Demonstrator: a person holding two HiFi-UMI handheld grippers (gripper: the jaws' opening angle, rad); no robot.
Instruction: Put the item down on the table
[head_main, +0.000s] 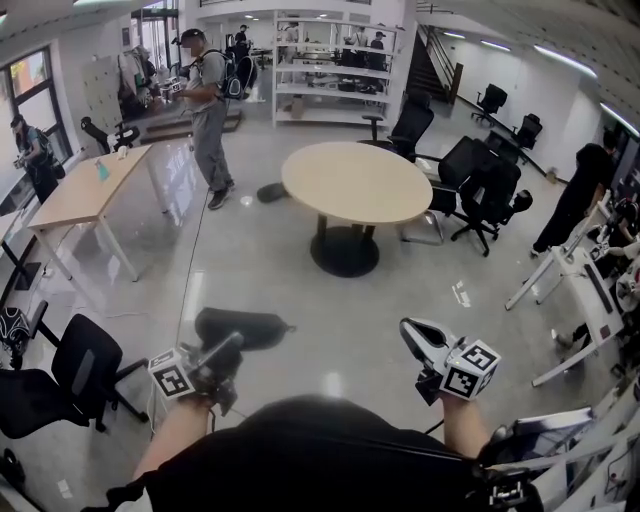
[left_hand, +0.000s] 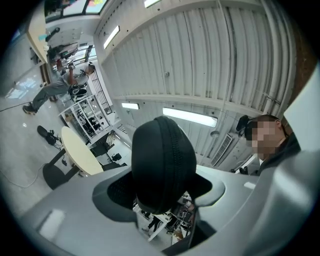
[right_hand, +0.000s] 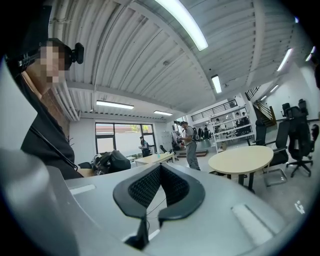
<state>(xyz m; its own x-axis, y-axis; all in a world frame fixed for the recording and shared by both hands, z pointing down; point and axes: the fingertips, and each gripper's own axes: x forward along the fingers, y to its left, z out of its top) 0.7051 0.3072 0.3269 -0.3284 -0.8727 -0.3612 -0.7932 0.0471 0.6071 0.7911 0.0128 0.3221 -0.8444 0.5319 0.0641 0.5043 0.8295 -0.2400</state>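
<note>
One round table (head_main: 356, 183) is standing ahead, top bare, open floor (head_main: 330, 320) before it, chairs (head_main: 482, 185) crowding its right edge. Short of it, the black zippered case (head_main: 243, 327), likely light and semi-stiff, is being pinched at one end by the left gripper (head_main: 222, 352); the right gripper (head_main: 418, 334) is idling, jaws pressed together.
</note>
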